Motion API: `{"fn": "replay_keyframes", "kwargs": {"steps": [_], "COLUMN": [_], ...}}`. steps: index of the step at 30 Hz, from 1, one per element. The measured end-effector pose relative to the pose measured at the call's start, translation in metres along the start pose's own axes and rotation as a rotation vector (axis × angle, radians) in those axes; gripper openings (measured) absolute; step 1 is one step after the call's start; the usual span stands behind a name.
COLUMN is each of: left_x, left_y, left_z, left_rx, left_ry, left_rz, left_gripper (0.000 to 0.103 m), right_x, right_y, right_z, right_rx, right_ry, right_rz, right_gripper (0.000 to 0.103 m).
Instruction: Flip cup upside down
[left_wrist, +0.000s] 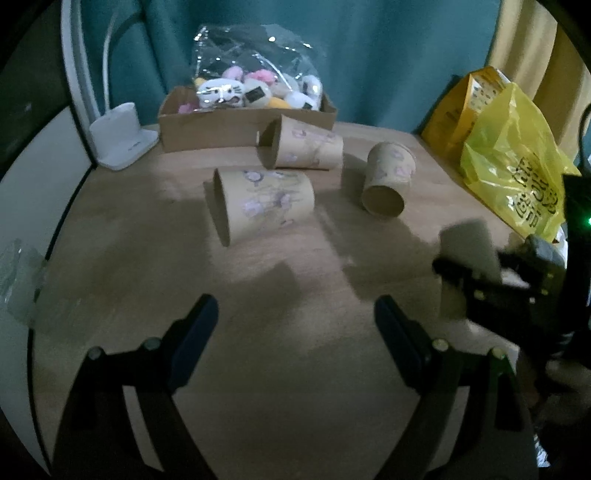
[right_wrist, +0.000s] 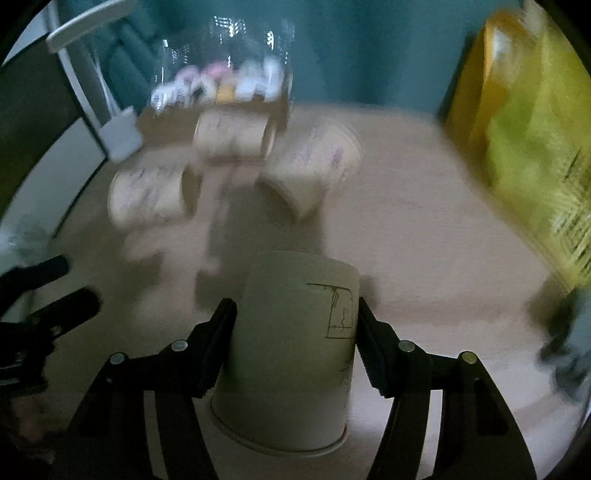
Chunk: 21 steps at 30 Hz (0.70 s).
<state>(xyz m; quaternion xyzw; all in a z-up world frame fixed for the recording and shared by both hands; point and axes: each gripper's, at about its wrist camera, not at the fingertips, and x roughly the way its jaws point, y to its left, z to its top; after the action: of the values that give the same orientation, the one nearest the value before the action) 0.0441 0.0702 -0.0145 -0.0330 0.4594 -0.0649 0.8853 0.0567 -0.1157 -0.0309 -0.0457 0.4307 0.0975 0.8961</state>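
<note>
Held cup: a pale paper cup (right_wrist: 291, 350) sits between the fingers of the right hand-held gripper (right_wrist: 295, 336), rim toward the camera and base pointing away, so it reads as tilted or partly turned over; whether the rim touches the bench (right_wrist: 424, 229) I cannot tell.
Right hand-held gripper: closed on the cup's side wall at about mid-height, both pads touching the paper, no visible crease in the wall.
Left hand-held gripper: the left hand-held gripper (left_wrist: 295, 321) hangs wide above bare bench, holding nothing.
Other cups: 3 brown printed cups lie on their sides further back: the near cup (left_wrist: 262, 203), the rear cup (left_wrist: 301, 147) just by the cardboard box (left_wrist: 243, 125), and the right cup (left_wrist: 388, 179) with its mouth facing the camera.
Weight: very light, judging by thin paper and no contents visible.
Stiffness: likely soft in the wall, firmer at the rolled rim and at the base; a hard squeeze would oval or dent it.
Surface: matte paper, probably good friction against the pads, little slip risk.
Where to hold: across the wall at mid-height or nearer the base, with light pressure; the rim edge alone would fold.
Setting down: light enough to tip, so the rim should meet the bench flat before release.
Surroundings: yellow bag (left_wrist: 517, 162) at the right edge, well apart from the held cup.
</note>
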Motion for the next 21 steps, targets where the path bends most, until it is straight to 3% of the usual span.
{"fn": "replay_keyframes", "kwargs": {"steps": [4, 6, 8, 11, 21], "left_x": [0.001, 0.0, 0.0, 0.0, -0.004], "left_y": [0.0, -0.002, -0.003, -0.007, -0.02], "left_z": [-0.008, -0.014, -0.019, -0.027, -0.043], "left_rx": [-0.03, -0.044, -0.051, -0.067, -0.067], "left_ry": [0.0, -0.008, -0.022, -0.042, -0.069], "left_rz": [0.01, 0.015, 0.029, 0.04, 0.016], "left_gripper": [0.088, 0.088, 0.088, 0.088, 0.088], "right_x": [-0.004, -0.001, -0.003, -0.007, -0.027], "right_y": [0.0, 0.001, -0.003, -0.008, -0.007], "right_z": [-0.007, -0.011, -0.019, -0.031, -0.059], "right_rx": [-0.087, -0.11, -0.119, -0.124, -0.12], "right_ry": [-0.171, -0.214, -0.233, -0.258, -0.267], "right_rz": [-0.106, -0.148, -0.16, -0.174, -0.142], "right_gripper": [0.066, 0.066, 0.068, 0.088, 0.088]}}
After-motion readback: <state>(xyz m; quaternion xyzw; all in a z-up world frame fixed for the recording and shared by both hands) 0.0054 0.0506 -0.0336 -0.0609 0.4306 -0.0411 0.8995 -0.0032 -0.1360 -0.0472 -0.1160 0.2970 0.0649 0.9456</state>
